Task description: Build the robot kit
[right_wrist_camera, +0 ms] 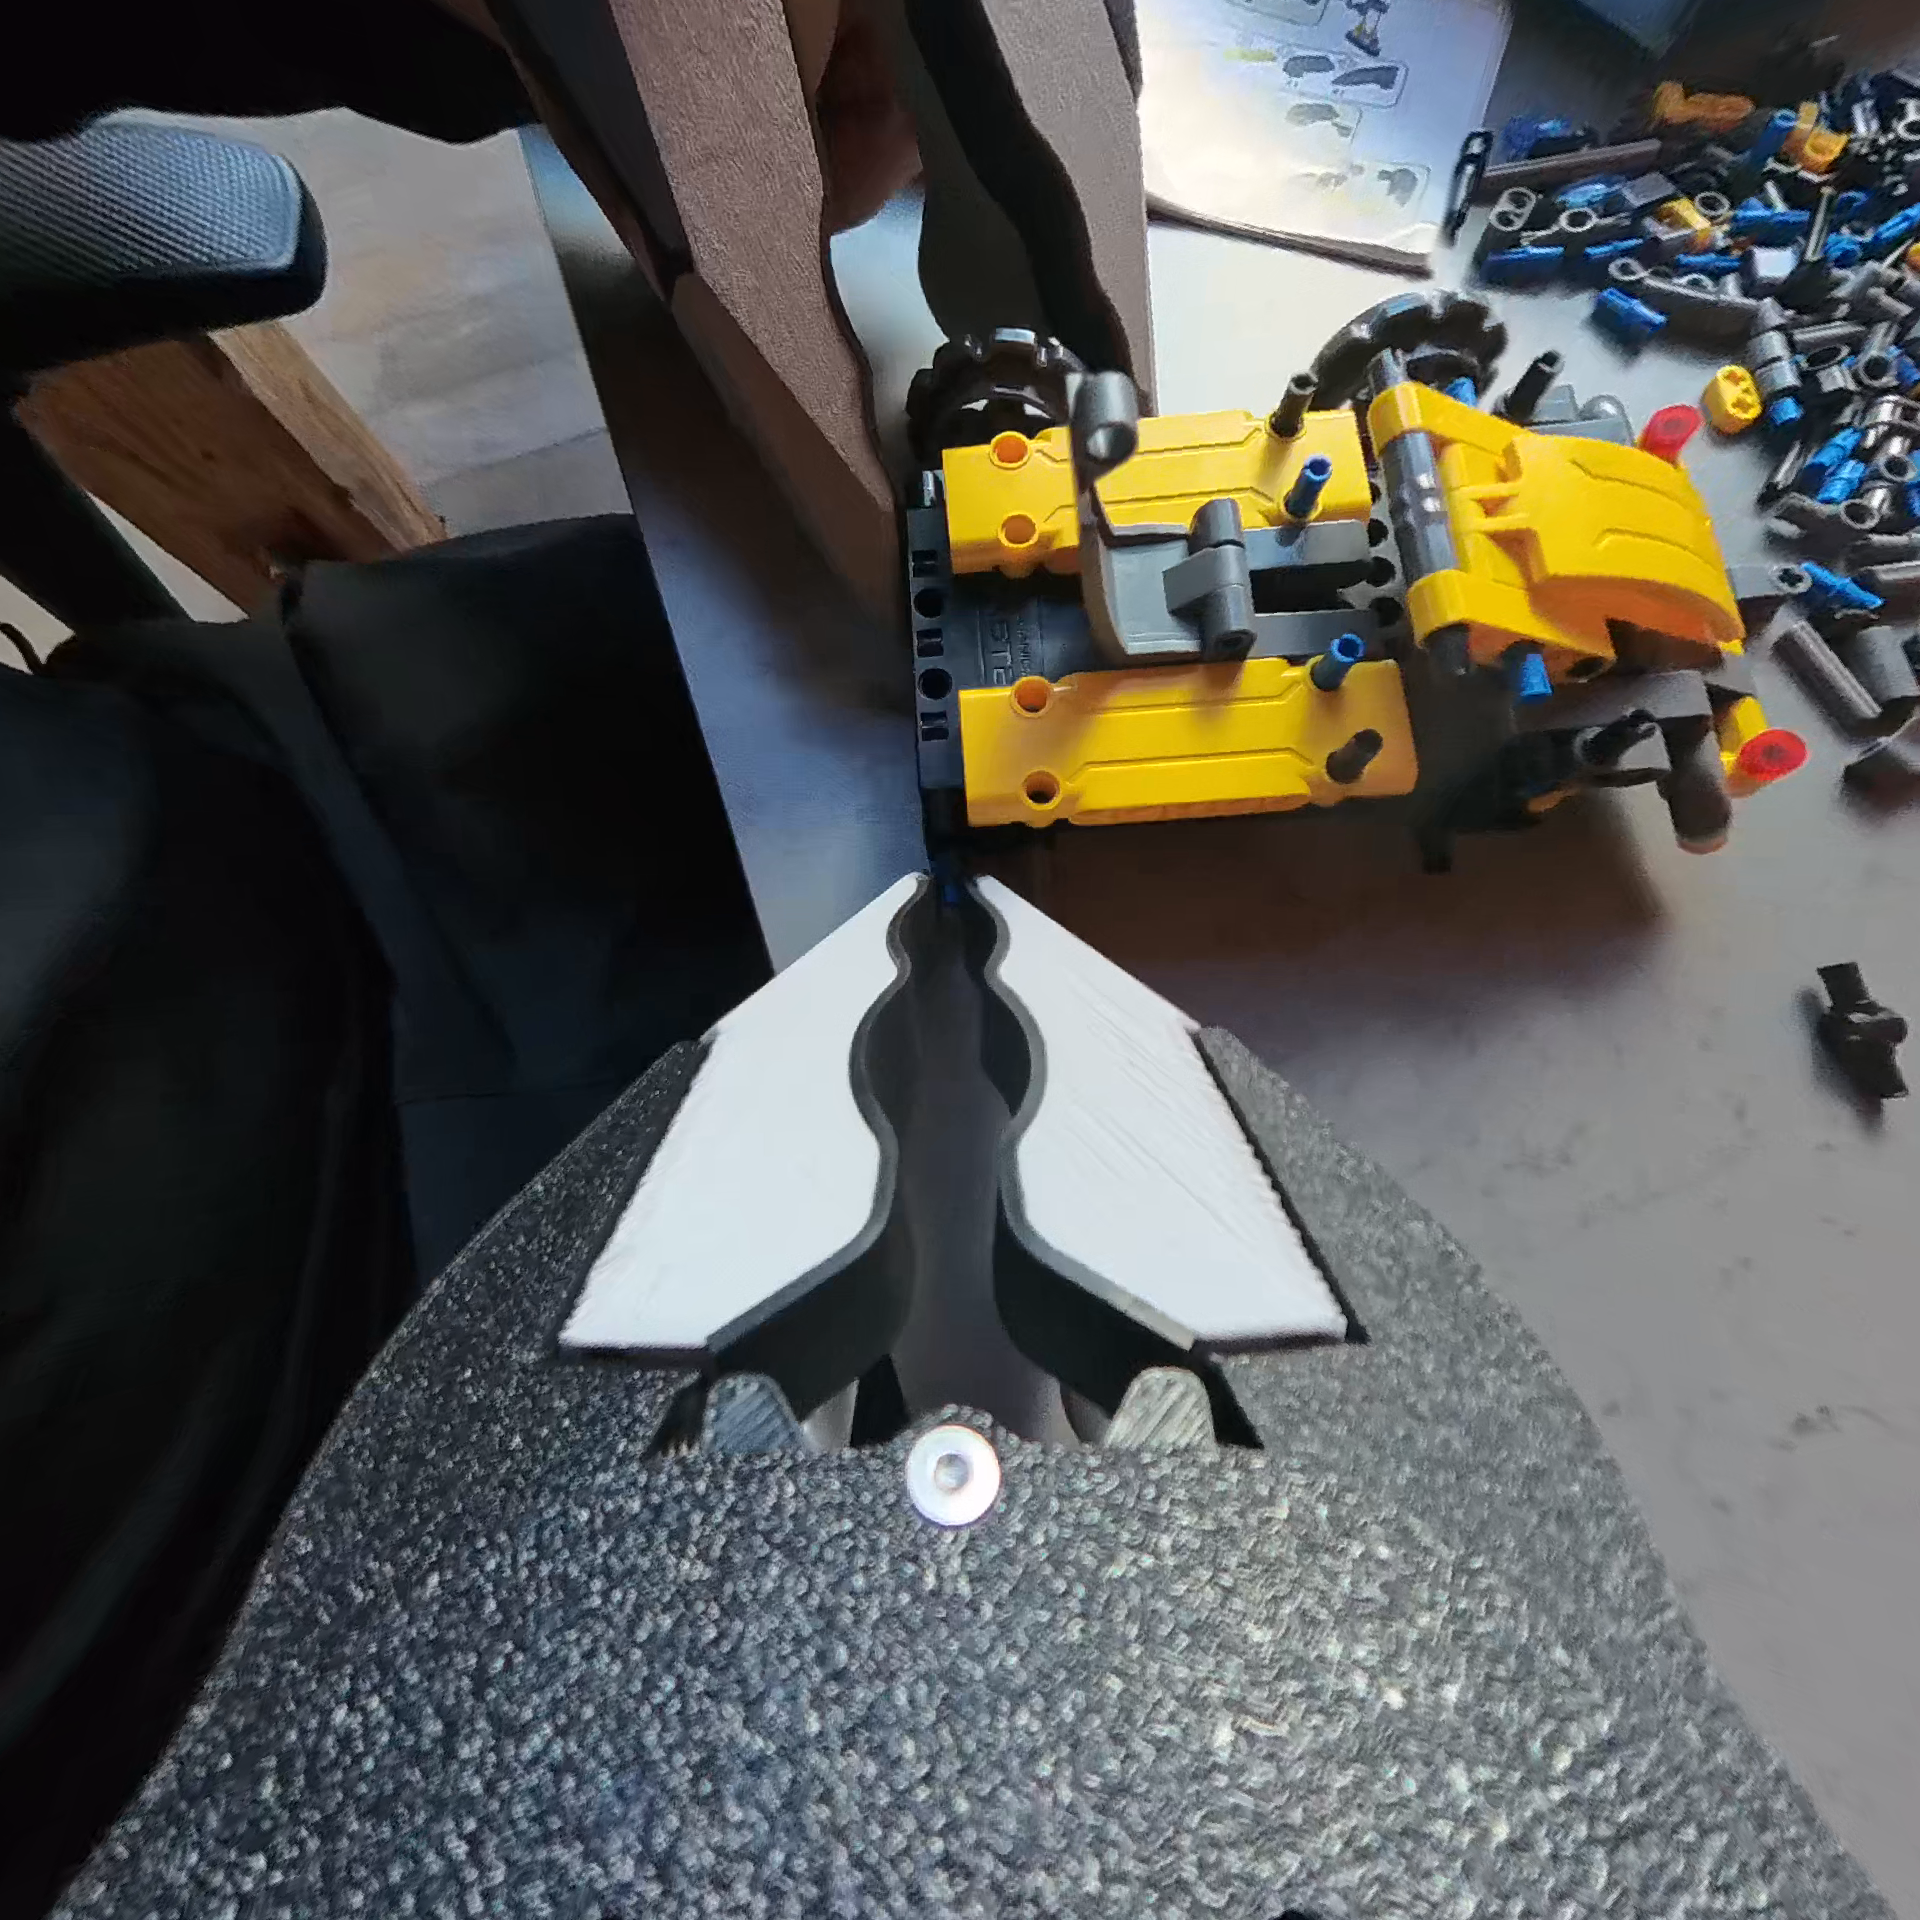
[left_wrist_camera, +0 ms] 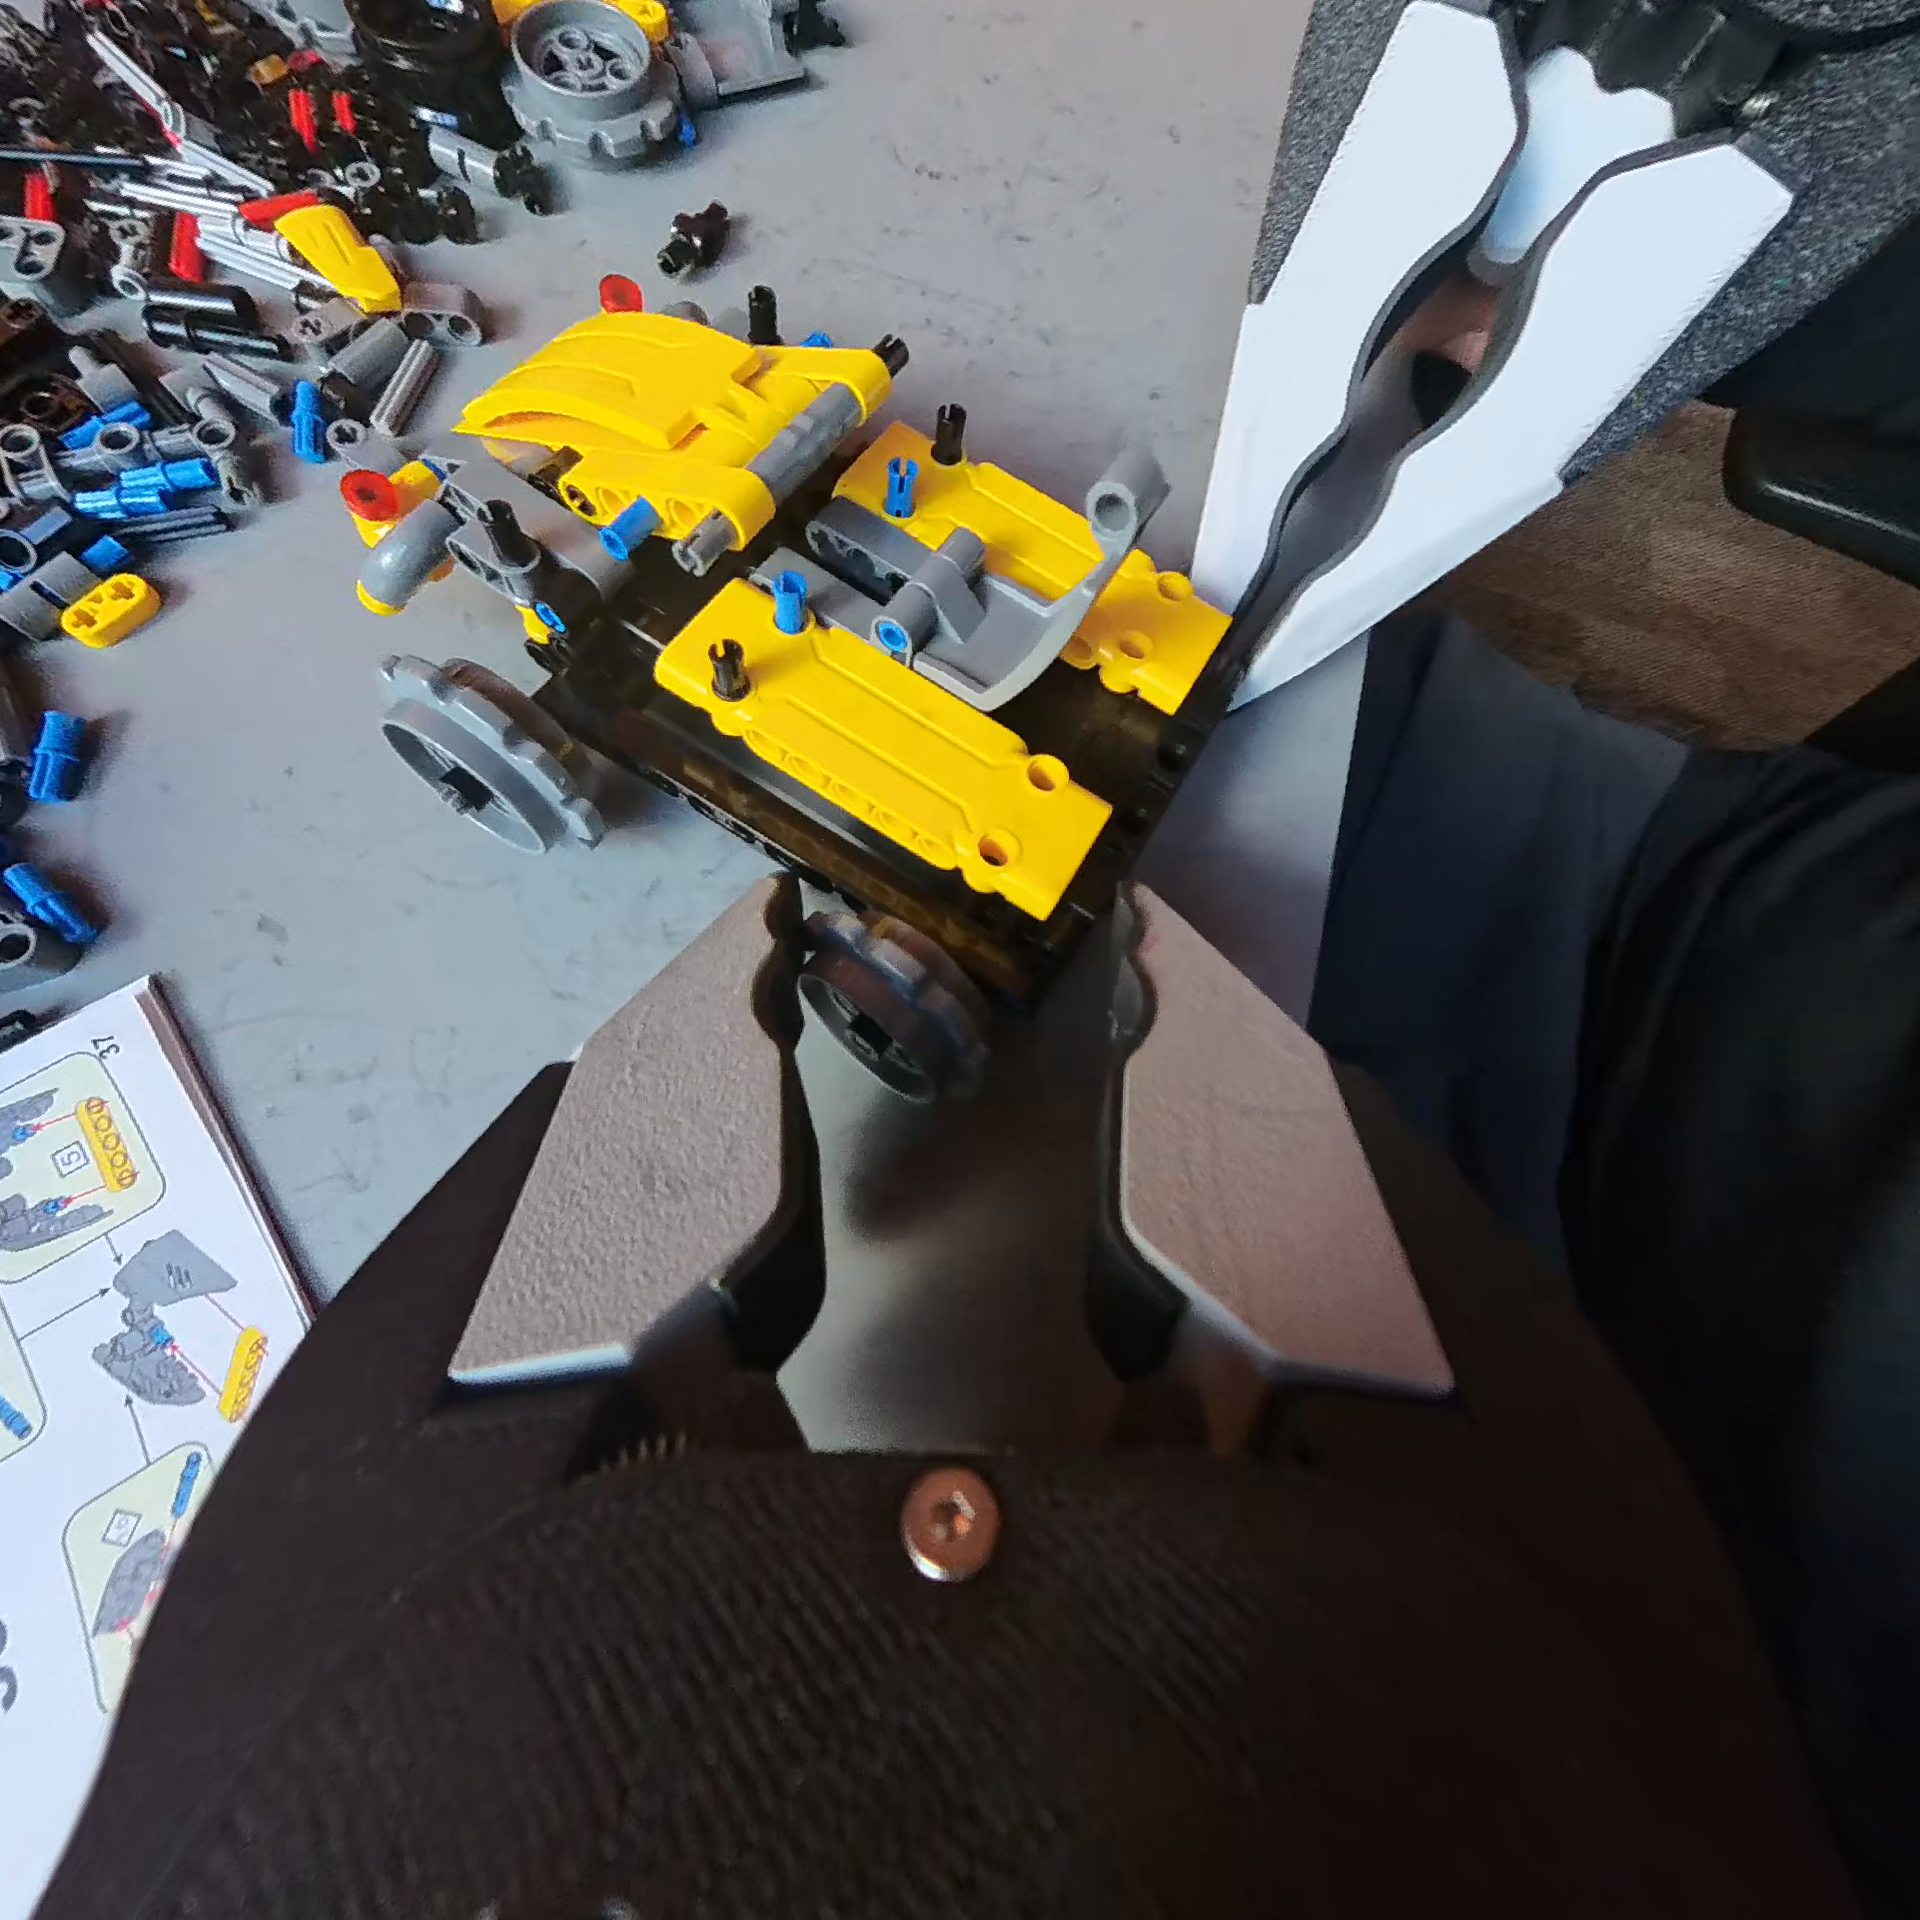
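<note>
Yellow toy vehicle [left_wrist_camera: 831,623], built from plastic construction pieces on a black frame, sits at the near edge of the grey desk [left_wrist_camera: 1039,208]. Its rear end lies between the brown fingers of the left hand-held gripper [left_wrist_camera: 951,914], which is clamped across the black frame with a grey rear wheel [left_wrist_camera: 894,1023] in the gap just behind the tips. From the other side, the right hand-held gripper [right_wrist_camera: 948,883] has its white fingers pinched almost together on a small dark blue part at the rear corner of the frame; what that part is cannot be made out. Farther along the vehicle are a grey seat piece [right_wrist_camera: 1153,582] and a yellow hood panel [right_wrist_camera: 1579,530]. Beyond lies a heap of loose blue, grey and black pieces [right_wrist_camera: 1787,260] and an open instruction booklet [left_wrist_camera: 94,1299].
</note>
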Demonstrator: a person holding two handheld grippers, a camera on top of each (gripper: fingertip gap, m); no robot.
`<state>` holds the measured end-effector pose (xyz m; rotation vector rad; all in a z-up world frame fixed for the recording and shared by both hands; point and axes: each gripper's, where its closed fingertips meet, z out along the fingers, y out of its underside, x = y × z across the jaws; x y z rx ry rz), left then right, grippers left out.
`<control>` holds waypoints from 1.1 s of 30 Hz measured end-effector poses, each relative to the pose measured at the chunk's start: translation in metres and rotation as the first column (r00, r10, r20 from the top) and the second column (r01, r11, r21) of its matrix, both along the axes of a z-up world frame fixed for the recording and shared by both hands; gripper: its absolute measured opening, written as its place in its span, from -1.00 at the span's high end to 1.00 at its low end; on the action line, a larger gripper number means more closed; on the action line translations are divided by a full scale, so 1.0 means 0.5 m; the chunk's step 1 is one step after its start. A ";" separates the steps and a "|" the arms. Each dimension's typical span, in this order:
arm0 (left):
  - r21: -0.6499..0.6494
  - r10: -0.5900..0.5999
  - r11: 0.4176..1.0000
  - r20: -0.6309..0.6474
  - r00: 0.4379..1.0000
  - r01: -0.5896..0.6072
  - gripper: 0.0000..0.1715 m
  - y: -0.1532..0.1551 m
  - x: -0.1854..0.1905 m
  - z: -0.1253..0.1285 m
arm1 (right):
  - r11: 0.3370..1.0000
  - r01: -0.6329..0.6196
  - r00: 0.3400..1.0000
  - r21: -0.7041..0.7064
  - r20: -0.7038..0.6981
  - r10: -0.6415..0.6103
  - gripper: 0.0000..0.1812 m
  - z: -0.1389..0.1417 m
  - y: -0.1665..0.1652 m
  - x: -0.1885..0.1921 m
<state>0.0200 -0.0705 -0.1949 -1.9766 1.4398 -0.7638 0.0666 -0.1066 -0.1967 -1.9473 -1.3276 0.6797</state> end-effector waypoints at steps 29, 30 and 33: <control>0.066 0.302 0.948 0.121 0.946 -0.311 0.06 -0.101 -0.111 0.059 | 0.990 0.140 0.984 0.033 -0.112 -0.136 0.76 0.010 0.001 0.073; 0.067 0.303 0.947 0.135 0.943 -0.314 0.07 -0.119 -0.108 0.054 | 0.990 0.135 0.985 0.031 -0.108 -0.131 0.76 0.008 0.000 0.069; 0.058 0.281 0.952 0.229 0.932 -0.302 0.13 -0.168 -0.075 0.055 | 0.992 0.115 0.990 0.045 -0.091 -0.110 0.75 0.005 -0.003 0.063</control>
